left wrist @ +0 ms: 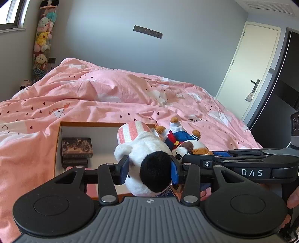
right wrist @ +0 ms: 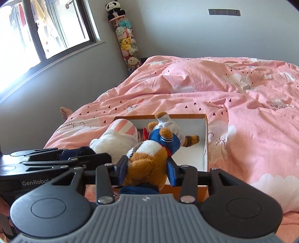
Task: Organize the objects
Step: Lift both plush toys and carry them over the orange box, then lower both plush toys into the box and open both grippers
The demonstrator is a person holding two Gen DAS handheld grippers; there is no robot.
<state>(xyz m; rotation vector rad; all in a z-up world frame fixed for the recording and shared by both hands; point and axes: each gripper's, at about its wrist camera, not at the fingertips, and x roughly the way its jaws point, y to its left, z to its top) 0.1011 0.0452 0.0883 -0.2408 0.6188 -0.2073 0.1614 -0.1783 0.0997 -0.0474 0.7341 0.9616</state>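
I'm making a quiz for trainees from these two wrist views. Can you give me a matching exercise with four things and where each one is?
Things:
1. white plush toy
2. brown plush toy
3. stack of dark boxes
4. panda plush

Places:
A. inside the open box on the bed
B. on top of the tall toy column in the corner
C. between the left tongs' pads
D. between the right tongs' pads

Pairs: 1-C, 2-D, 3-A, 4-B

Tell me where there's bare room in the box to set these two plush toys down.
Box: bare white floor along its right wall, and between the stacked books and the far wall. The left corner is crowded by those books.
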